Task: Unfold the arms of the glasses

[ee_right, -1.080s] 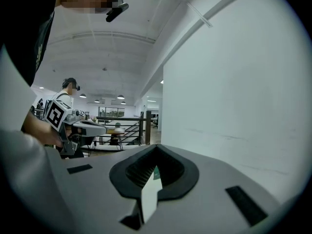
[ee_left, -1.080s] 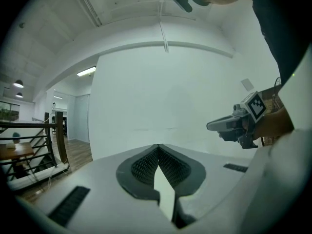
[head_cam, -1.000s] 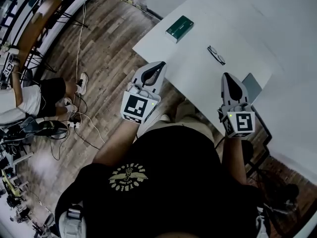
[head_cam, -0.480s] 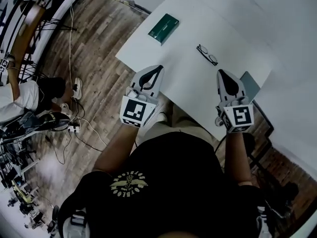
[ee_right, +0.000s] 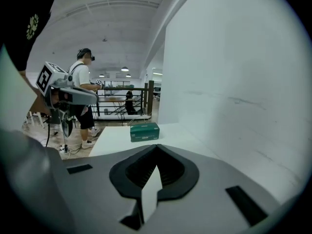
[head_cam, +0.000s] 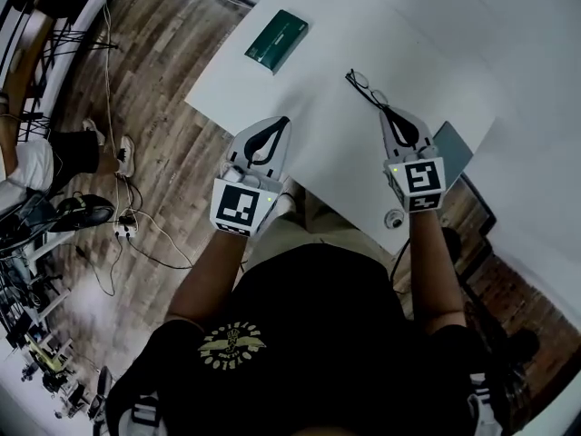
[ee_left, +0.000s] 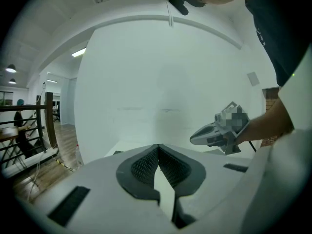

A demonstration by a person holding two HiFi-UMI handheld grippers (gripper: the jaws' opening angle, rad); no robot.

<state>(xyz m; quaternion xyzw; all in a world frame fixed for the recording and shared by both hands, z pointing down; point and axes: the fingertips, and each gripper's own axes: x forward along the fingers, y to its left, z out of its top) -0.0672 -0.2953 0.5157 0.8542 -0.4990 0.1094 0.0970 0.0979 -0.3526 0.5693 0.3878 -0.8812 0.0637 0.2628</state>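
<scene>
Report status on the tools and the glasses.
Left tool shut, empty, over table's near edge. Right tool shut, empty, tip by glasses. Glasses on table, ungripped. Green box well clear.

The place reads as an open-plan robotics or recording lab, not a home. At 9 o'clock in the head view, a wood-plank floor (head_cam: 172, 98) is strewn with loose cables (head_cam: 136, 234). A black metal railing (ee_left: 29, 111) is seen at 9 o'clock in the left gripper view, under pendant lamps (ee_left: 10, 68) and a ceiling strip light (ee_left: 78, 52). Bare white partition walls (ee_right: 234, 82) are shown. A second person (ee_right: 83, 82) wearing head-mounted gear is seen at 10 o'clock in the right gripper view. A marker cube (head_cam: 241, 205) is carried on the left hand-held gripper (head_cam: 281, 123).
</scene>
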